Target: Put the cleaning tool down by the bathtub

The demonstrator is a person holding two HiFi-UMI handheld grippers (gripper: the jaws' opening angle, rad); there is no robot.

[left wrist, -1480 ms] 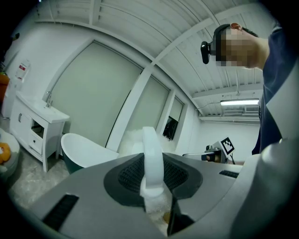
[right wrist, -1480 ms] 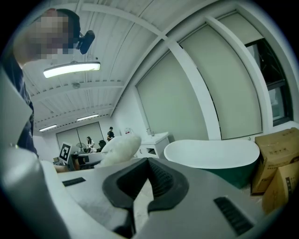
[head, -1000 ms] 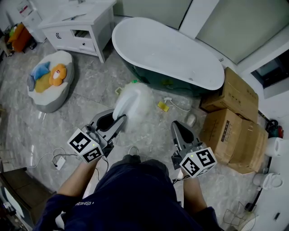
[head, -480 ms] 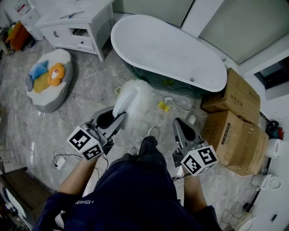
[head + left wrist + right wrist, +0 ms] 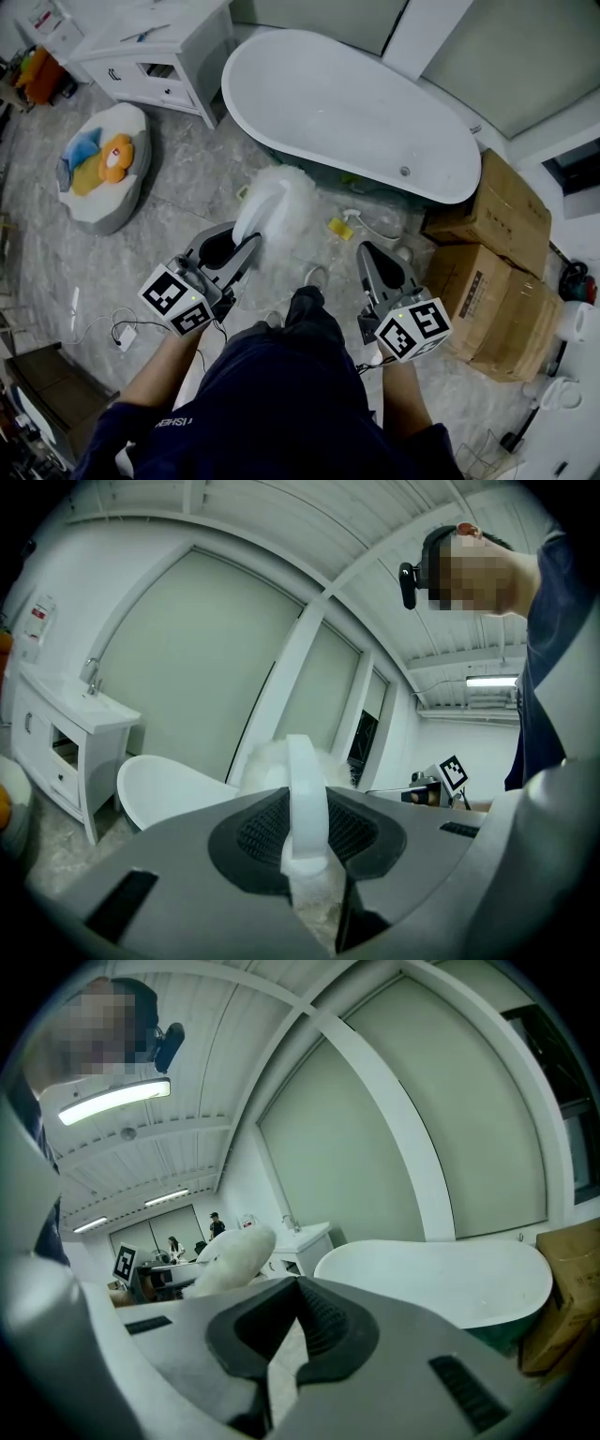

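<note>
While the left gripper (image 5: 246, 246) has its jaws part-way closed on the white plastic handle of the cleaning tool (image 5: 277, 202), the tool's fluffy white head sticks out past the fingertips towards the bathtub (image 5: 309, 84). It is held over the grey marble floor (image 5: 178, 202), on the near side of the tub and close to its dark outer wall, not set down. From the left gripper view the handle stands upright between the ribbed pads (image 5: 258, 829). Beside it, the right gripper (image 5: 369, 255) has its jaws brought together with nothing between them, pointing at the tub too. Cardboard boxes (image 5: 506, 211) are stacked at the tub's right end, and a white cabinet (image 5: 169, 47) stands at its left end.
</note>
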